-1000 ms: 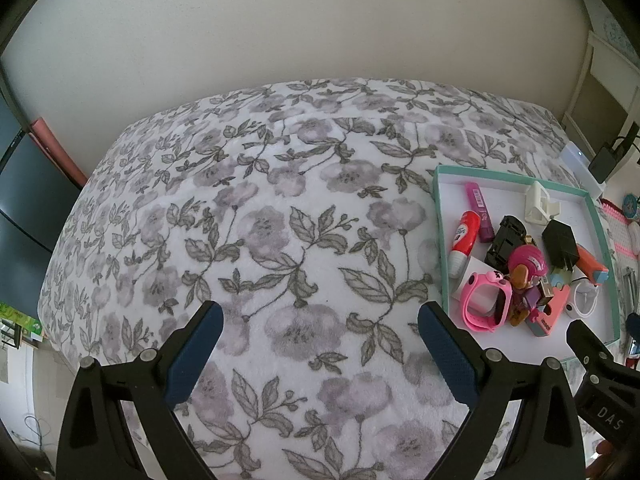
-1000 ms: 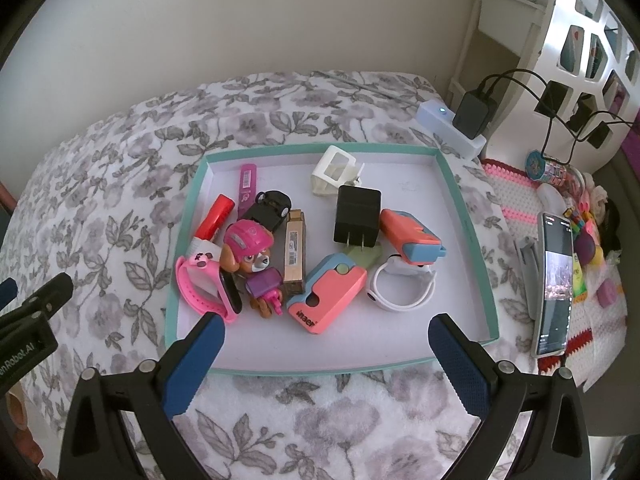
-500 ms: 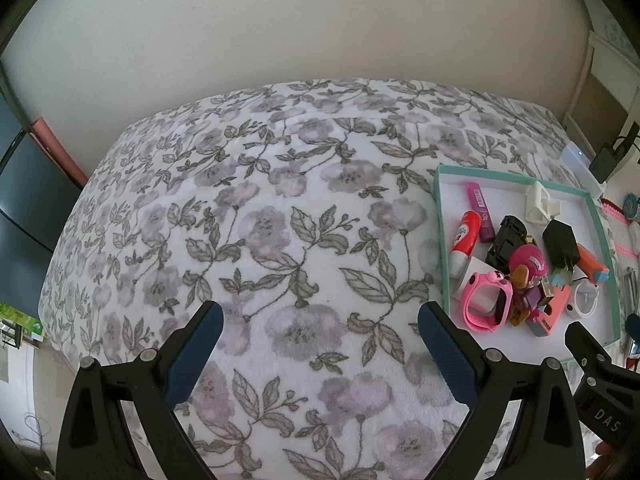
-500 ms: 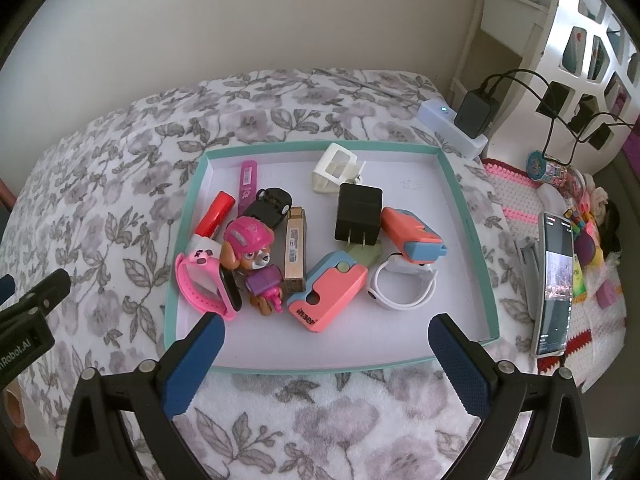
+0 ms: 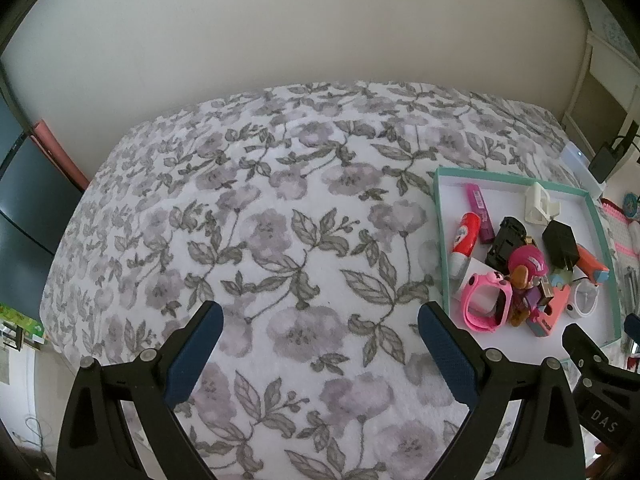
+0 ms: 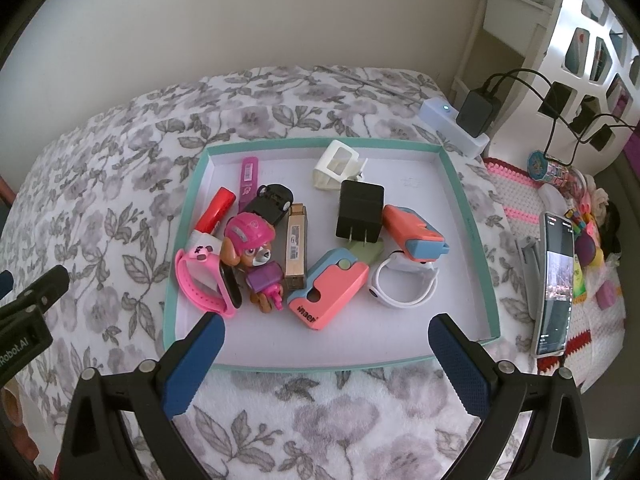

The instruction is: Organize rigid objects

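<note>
Now | both fingers spread, empty | teal-rimmed tray (image 6: 468,216) | fuzzy floral blanket (image 5: 256,216)

The black toy car (image 6: 269,203), ahead of the right jaws, is partly hidden behind the pup figure (image 6: 251,245), so its front cannot be seen. The green piece (image 6: 370,252) under the black charger (image 6: 360,213) shows only one corner; what it is I cannot tell. The small print on the wooden block (image 6: 296,242) is too small to read. In the left wrist view, the tray (image 5: 443,240) right of the jaws has its near corner covered by the right gripper's finger (image 5: 592,364), and the items there overlap in a heap.
</note>
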